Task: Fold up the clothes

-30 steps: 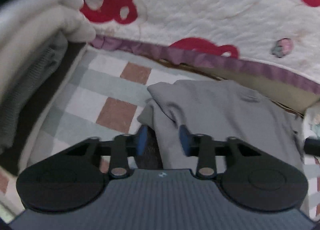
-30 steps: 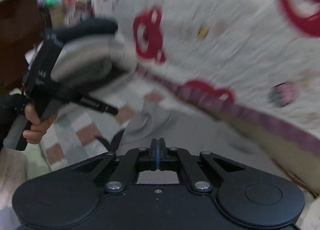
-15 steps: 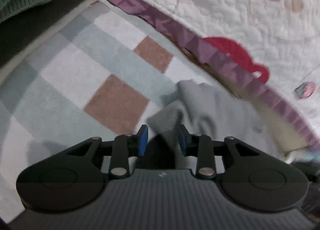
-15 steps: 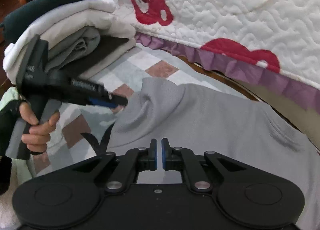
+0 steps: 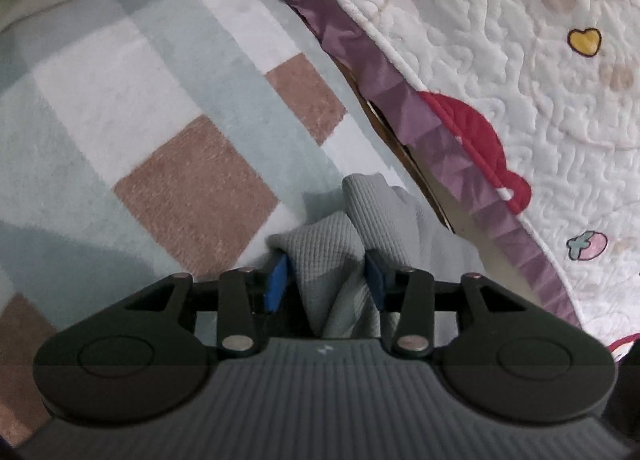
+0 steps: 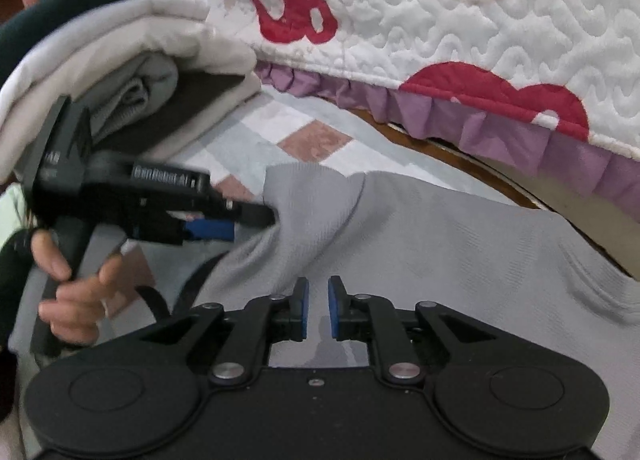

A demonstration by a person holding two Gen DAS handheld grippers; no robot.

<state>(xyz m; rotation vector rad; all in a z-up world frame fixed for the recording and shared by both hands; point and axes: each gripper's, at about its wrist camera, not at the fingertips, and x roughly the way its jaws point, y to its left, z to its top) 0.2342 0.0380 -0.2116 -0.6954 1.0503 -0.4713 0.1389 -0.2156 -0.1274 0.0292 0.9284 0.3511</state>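
Left wrist view: left gripper [image 5: 326, 280] jaws just opening, grey garment [image 5: 352, 227] bunched between, seemingly released; right gripper [image 6: 318, 308] jaws parting, empty.

checked rug [image 5: 132, 107] open leftward, quilted bed edge [image 5: 472, 71] blocking right

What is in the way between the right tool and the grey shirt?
Nothing visible. The right tool hangs just above the grey shirt, its jaws a little apart and empty, having just been opening. Only bare grey cloth lies under them.

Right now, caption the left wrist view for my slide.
Left gripper, jaws just opening, straddles a grey garment corner on checked blanket.
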